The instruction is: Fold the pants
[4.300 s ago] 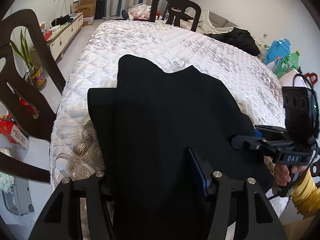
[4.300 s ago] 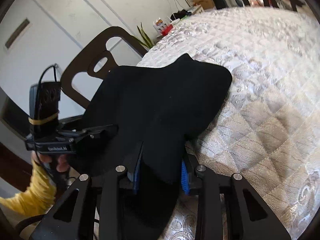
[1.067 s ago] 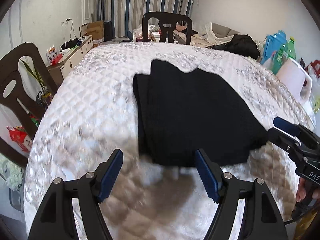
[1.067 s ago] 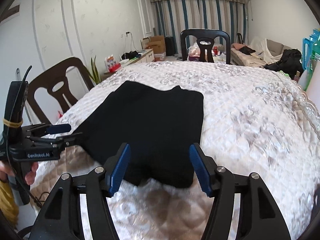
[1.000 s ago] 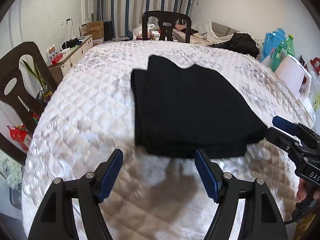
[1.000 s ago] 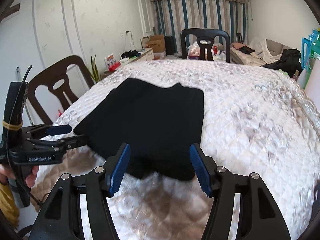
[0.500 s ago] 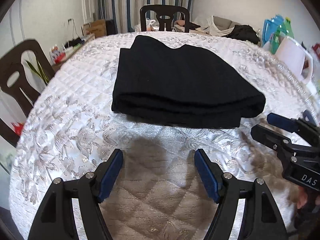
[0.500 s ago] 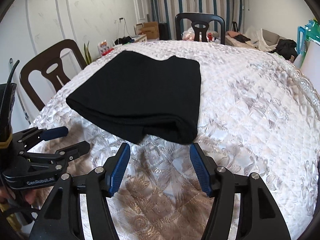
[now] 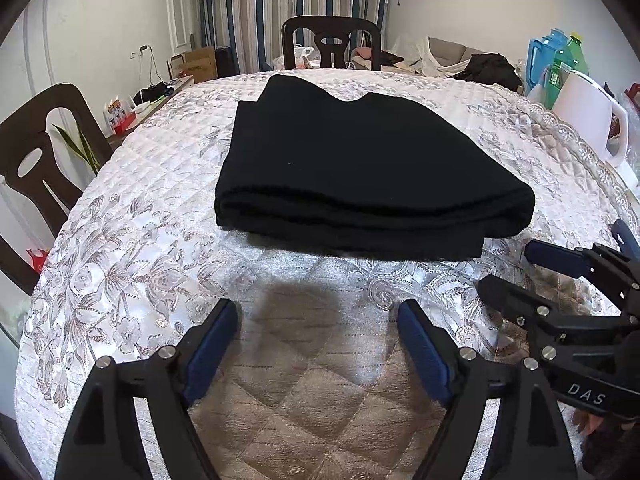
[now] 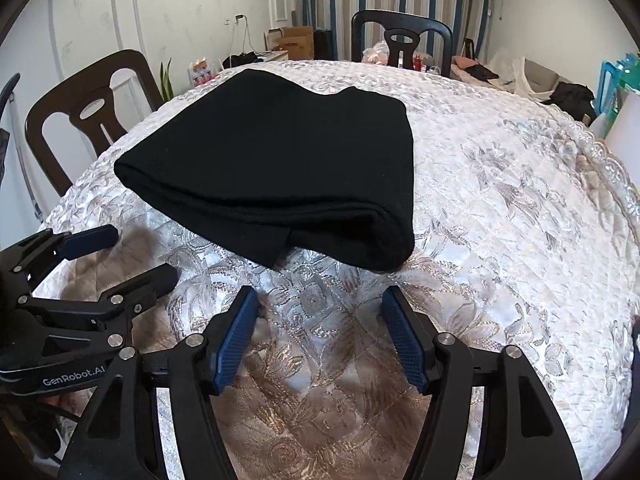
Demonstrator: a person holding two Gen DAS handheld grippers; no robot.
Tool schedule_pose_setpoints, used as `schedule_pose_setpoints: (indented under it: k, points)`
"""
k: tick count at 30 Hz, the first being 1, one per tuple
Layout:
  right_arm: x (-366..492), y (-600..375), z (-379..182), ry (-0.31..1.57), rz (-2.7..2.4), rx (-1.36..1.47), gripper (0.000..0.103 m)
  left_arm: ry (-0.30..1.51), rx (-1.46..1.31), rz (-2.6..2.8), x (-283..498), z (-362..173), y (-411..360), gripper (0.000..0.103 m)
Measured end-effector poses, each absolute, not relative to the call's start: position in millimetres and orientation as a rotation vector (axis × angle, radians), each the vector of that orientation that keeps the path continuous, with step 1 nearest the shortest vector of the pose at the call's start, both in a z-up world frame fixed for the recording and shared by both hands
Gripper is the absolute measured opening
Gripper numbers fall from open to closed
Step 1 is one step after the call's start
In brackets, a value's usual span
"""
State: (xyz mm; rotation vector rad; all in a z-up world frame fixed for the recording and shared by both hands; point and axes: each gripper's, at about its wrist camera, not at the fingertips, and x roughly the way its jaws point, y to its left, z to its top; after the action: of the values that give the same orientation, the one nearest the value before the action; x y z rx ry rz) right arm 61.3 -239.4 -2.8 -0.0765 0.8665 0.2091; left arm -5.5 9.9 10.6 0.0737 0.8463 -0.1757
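Left wrist view catches stuff the other misses: a blue jug (image 9: 541, 62) and green bottle (image 9: 573, 58) at the table's far right edge, contents hard to make out. Right wrist view shows the cardboard boxes (image 10: 294, 43) by the curtains more clearly. Black pants (image 9: 360, 172) lie folded flat mid-table on the quilted cloth (image 9: 132, 240), long axis running left to right, thick fold edge facing the cameras. Left gripper (image 9: 320, 316) and right gripper (image 10: 316, 308) are both spreading wider with only tablecloth between them, just short of the pants.
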Motion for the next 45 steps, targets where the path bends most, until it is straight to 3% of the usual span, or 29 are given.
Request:
schedule_pose_setpoints:
  k: [45]
  points:
    - [62.1,-240.5,-3.4,0.867,0.194,-0.068,0.069,0.844,0.072,-0.176,-6.3,10.0,9.0,0.085]
